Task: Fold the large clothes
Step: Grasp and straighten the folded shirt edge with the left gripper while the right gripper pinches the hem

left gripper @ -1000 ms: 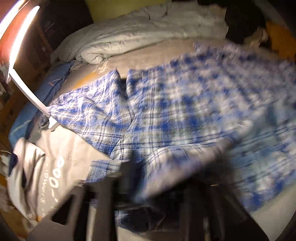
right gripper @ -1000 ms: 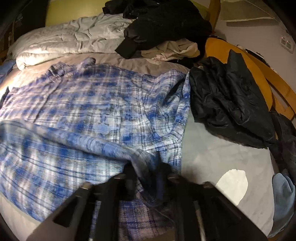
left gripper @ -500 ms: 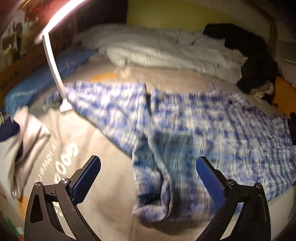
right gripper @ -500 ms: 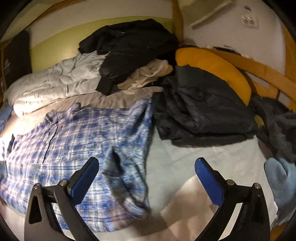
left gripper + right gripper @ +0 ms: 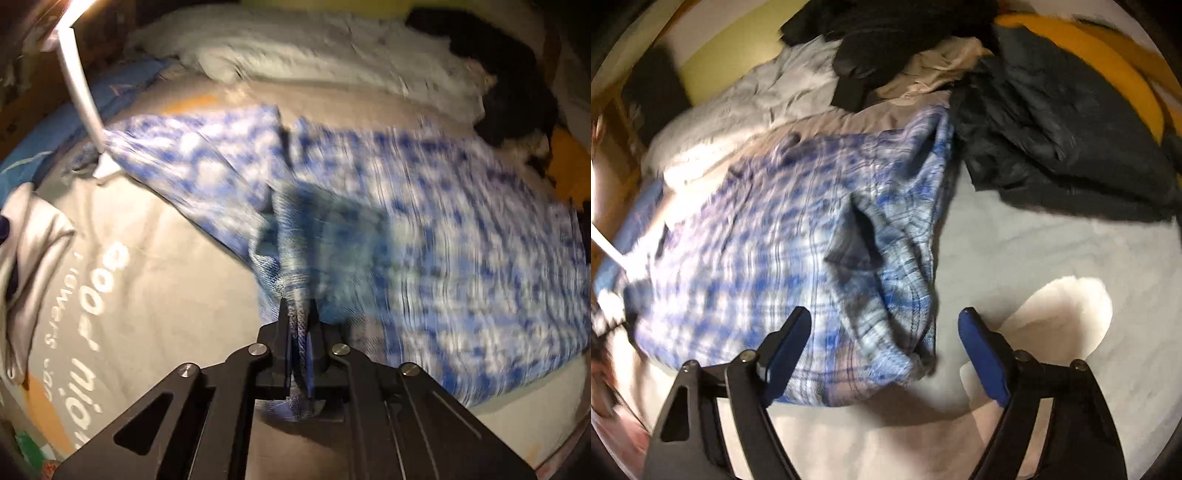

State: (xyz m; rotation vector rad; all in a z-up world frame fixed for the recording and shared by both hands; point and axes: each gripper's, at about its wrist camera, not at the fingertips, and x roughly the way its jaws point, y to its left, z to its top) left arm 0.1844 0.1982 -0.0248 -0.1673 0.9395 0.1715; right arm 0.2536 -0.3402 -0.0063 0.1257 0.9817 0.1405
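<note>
Dim, warm-toned room. Strong glare at the upper left of the left wrist view from a lamp [image 5: 79, 85]. Heavy motion blur across the blue plaid shirt [image 5: 424, 229] in both views. Sharp only on the near black hardware. Fisheye bending and black vignette at edges; deep shadow in the dark jacket [image 5: 1056, 136].

From my station I saw a grey bedsheet [image 5: 155, 280] with white lettering near its left edge. A rumpled pale duvet [image 5: 314, 55] lay along the far edge of the bed. A white lamp arm [image 5: 79, 88] stood at the far-left corner beside a blue pillow [image 5: 44, 136]. A dark padded jacket [image 5: 1052, 136] lay along the right edge, with black clothes [image 5: 886, 40] heaped at the far-right corner.
</note>
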